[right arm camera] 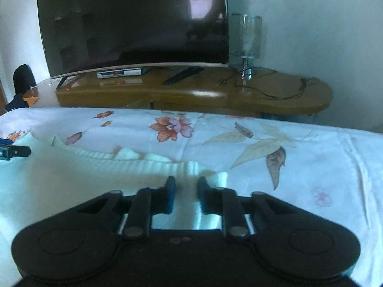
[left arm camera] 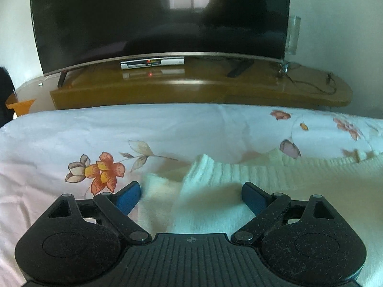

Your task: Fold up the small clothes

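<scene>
Sweater (left arm camera: 239,191): white to cream, ribbed knit along its edge. Bed sheet (left arm camera: 71,131): white with a pale pink tint, printed with orange, red and mauve flowers and beige-brown leaves. Left gripper (left arm camera: 191,192) and right gripper (right arm camera: 186,192): black bodies, blue finger pads (left arm camera: 129,197). Television (left arm camera: 158,16): black screen, silver lower edge. Stand (left arm camera: 203,88): glossy brown wood. Set-top box (left arm camera: 152,62): silver, red display.

Left gripper (left arm camera: 191,192) jaws wide, right gripper (right arm camera: 186,191) narrowed.

Ahead of the jaws, beyond the floral bed sheet (left arm camera: 71,129), a dark television (left arm camera: 158,16) stands on a glossy wooden stand (right arm camera: 203,93) against a pale wall (right arm camera: 311,24).
</scene>
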`<act>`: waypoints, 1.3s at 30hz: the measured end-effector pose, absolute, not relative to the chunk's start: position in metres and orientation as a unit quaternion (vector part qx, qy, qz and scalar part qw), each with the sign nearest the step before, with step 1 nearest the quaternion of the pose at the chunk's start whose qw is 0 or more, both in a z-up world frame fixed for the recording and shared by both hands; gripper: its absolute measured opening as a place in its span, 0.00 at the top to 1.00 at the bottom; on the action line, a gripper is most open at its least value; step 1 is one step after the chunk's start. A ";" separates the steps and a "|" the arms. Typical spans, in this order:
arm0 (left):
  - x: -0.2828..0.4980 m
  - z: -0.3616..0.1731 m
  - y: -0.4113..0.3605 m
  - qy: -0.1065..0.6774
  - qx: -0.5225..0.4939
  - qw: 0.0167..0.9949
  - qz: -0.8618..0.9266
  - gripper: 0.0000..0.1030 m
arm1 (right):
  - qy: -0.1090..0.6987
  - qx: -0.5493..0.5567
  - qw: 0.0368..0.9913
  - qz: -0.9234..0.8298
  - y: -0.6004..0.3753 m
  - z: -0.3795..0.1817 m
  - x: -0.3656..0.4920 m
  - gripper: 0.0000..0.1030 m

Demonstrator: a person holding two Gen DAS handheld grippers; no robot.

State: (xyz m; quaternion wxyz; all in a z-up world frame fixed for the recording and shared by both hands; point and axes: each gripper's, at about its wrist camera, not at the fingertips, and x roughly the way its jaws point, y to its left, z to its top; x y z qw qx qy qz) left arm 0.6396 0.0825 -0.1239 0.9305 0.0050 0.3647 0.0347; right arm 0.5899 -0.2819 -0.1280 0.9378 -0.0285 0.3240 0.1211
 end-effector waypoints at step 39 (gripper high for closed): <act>0.380 -0.155 0.134 0.277 -0.503 0.817 0.058 0.24 | 0.345 0.083 0.922 0.152 -0.257 -0.081 0.367 0.72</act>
